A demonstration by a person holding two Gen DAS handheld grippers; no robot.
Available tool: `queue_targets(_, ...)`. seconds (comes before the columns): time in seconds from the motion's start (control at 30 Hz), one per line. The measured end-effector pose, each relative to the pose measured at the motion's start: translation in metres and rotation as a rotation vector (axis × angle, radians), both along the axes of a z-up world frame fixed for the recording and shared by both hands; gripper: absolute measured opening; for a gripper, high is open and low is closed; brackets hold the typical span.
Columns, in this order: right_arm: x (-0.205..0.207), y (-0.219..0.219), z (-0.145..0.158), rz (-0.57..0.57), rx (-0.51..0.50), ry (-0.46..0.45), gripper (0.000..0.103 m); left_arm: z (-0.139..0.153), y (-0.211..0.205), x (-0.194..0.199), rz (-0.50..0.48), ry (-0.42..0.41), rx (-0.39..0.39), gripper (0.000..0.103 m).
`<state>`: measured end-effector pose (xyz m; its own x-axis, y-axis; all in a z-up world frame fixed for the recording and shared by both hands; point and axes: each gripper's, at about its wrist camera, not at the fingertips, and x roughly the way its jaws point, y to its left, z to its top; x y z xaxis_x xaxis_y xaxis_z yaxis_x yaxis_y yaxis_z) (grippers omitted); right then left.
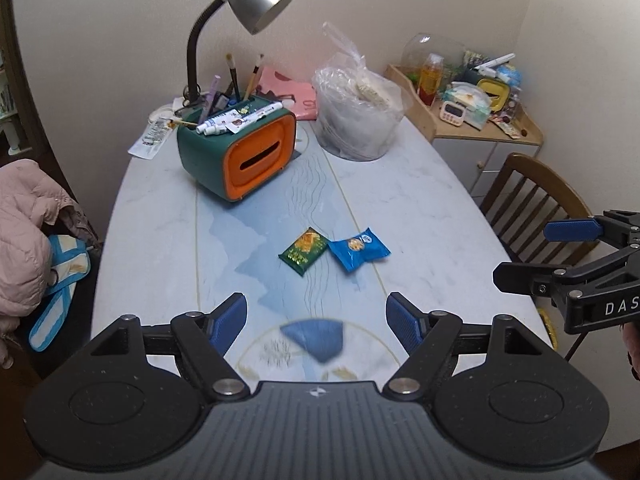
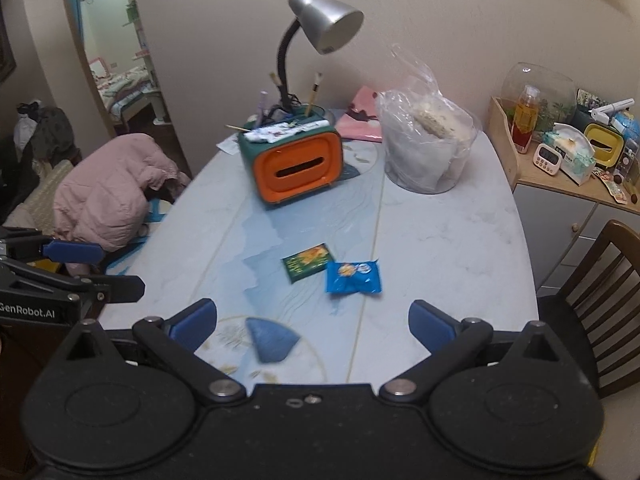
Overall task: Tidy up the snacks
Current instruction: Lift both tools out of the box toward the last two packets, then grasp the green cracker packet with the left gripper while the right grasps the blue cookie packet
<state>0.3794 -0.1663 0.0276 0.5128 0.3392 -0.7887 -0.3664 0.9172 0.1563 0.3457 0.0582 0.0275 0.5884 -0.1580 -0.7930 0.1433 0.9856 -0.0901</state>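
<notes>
Left tool and right tool hang low over the near edge of the pale blue marble-look counter, both with jaws apart and nothing between them. Mid-counter lie a green snack packet and a blue snack packet, flat, corners just touching, sealed and slightly crumpled. Farther back: green-orange tissue box, clear plastic bag, silver desk lamp, cream wall, wooden chair at right.

Pale blue marbled table bearing, at centre frame, touching green snack packet and blue snack packet; behind, tissue box, plastic bag.
</notes>
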Motion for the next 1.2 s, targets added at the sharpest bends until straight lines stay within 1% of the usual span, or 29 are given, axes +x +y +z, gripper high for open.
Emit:
queue_targets(0.17,0.048,-0.002,-0.036,-0.011,-0.007,0.049,0.103,-0.037,-0.003,0.051,-0.002,0.069,0.007,0.076)
queue_targets(0.27,0.073,0.0,-0.06,-0.006,-0.006,0.082,0.102,-0.06,-0.008,0.076,-0.021,0.106,0.024,0.077)
queue_targets(0.33,0.088,0.003,-0.077,0.005,-0.007,0.104,0.102,-0.076,-0.011,0.09,-0.026,0.129,0.049,0.076)
queue_targets(0.47,0.115,0.013,-0.113,0.021,-0.028,0.138,0.102,-0.104,-0.012,0.112,-0.014,0.176,0.059,0.076)
queue_targets(0.67,0.151,0.026,-0.171,0.016,-0.033,0.209,0.102,-0.134,-0.004,0.131,0.002,0.221,0.059,0.076)
queue_targets(0.8,0.167,0.037,-0.199,0.022,-0.046,0.239,0.102,-0.151,0.0,0.14,0.015,0.246,0.059,0.076)
queue_targets(1.07,0.181,0.05,-0.24,0.022,-0.077,0.283,0.102,-0.175,-0.002,0.157,0.003,0.269,0.087,0.076)
queue_targets(1.2,0.184,0.051,-0.249,0.015,-0.069,0.289,0.101,-0.184,-0.009,0.165,-0.036,0.261,0.121,0.076)
